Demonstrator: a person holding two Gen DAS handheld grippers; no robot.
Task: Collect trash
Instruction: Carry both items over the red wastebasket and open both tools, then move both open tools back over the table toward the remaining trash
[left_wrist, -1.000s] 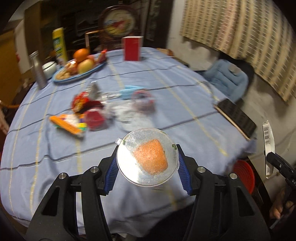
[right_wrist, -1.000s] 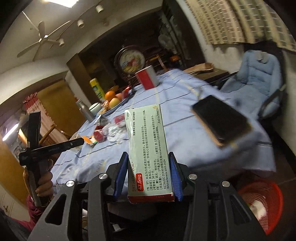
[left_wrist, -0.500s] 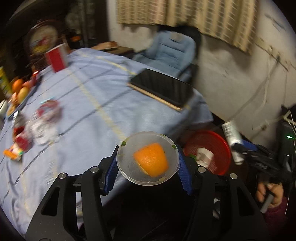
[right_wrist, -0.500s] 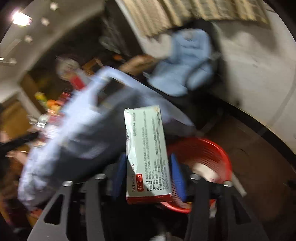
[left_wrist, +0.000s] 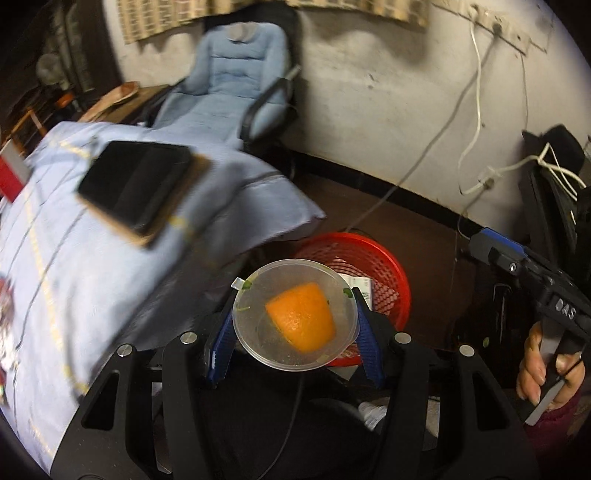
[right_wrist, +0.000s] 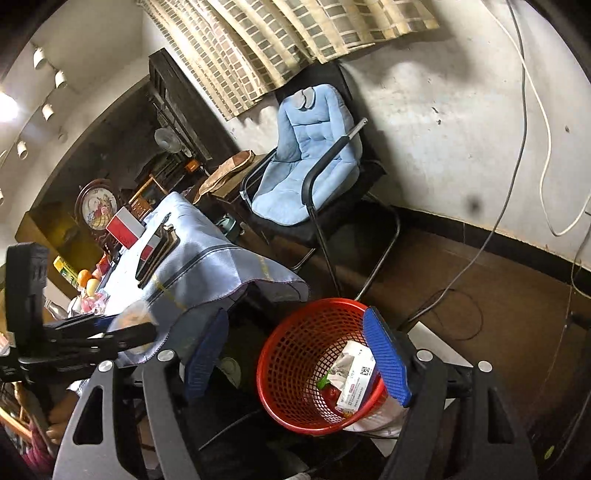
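Red mesh wastebasket (right_wrist: 295, 369) stands on the floor just off the desk's (left_wrist: 92, 277) near corner, under the overhang of the blue tablecloth (right_wrist: 221, 266). Placed there, I judge, so trash can go straight from desk edge into it.

Right gripper (right_wrist: 299, 354) hangs over the basket, tilted down into it. Its blue fingers (right_wrist: 388, 362) are spreading, nothing between them. A white medicine carton (right_wrist: 354, 376) lies inside the basket against the right wall, among a red scrap and other wrappers. Reads as a drop just made; the fingers straddle the basket mouth for that reason.

Left gripper (left_wrist: 295, 332) is clamped on a clear plastic cup (left_wrist: 295, 314), pads on either side just under the rim. Orange peel (left_wrist: 303, 317) sits inside the cup. Mouth faces the camera, so the peel stays in while carried. The cup hangs in front of the basket's left rim (left_wrist: 369, 247), not yet over the middle.

More litter remains at the desk's far left edge, blurred. A dark tablet on a board (left_wrist: 140, 192) rests near the desk's right edge; not trash, by my reading.

Next, likely: bring the cup over the basket and let go.
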